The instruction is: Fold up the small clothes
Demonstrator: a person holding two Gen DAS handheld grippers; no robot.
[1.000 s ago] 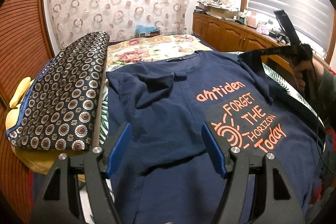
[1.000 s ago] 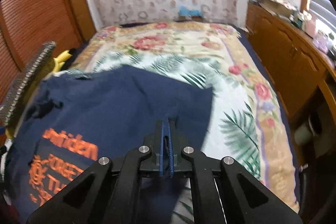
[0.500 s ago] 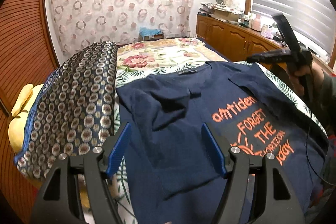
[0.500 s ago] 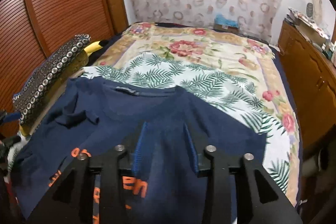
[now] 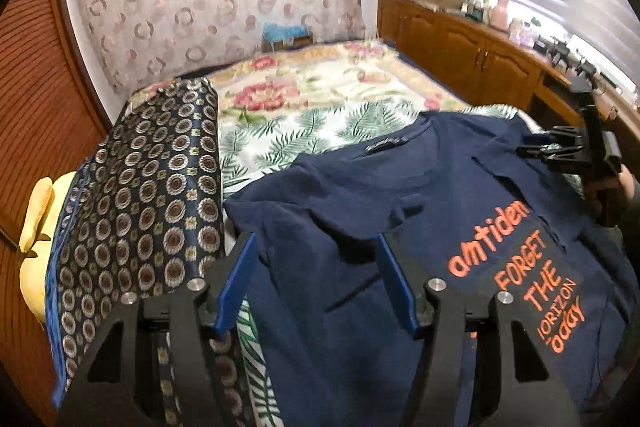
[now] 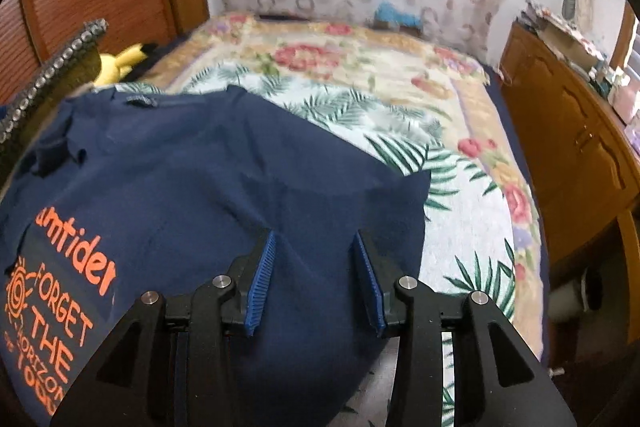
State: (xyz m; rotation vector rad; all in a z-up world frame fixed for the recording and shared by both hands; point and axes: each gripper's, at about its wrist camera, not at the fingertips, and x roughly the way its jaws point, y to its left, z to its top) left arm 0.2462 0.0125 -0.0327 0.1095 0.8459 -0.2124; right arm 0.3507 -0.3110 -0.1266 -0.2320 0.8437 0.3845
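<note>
A navy T-shirt (image 5: 360,227) with orange lettering lies face up on the bed, collar toward the far end; it also shows in the right wrist view (image 6: 192,187). Its left sleeve is folded in over the chest. My left gripper (image 5: 320,267) is open and empty, hovering over the shirt's left side near its edge. My right gripper (image 6: 314,267) is open and empty above the shirt's right side, where the sleeve lies folded inward. The right gripper also appears at the right of the left wrist view (image 5: 528,151).
A dark patterned cushion (image 5: 152,203) lies along the shirt's left, with a yellow plush toy (image 5: 36,223) beside it. The floral bedspread (image 5: 320,99) stretches beyond the collar. A wooden cabinet (image 6: 580,155) runs along the bed's right side.
My right gripper, shut on the shirt's right sleeve a second ago, has opened and let it go, laid over the shirt. My left gripper has shifted left, staying open.
</note>
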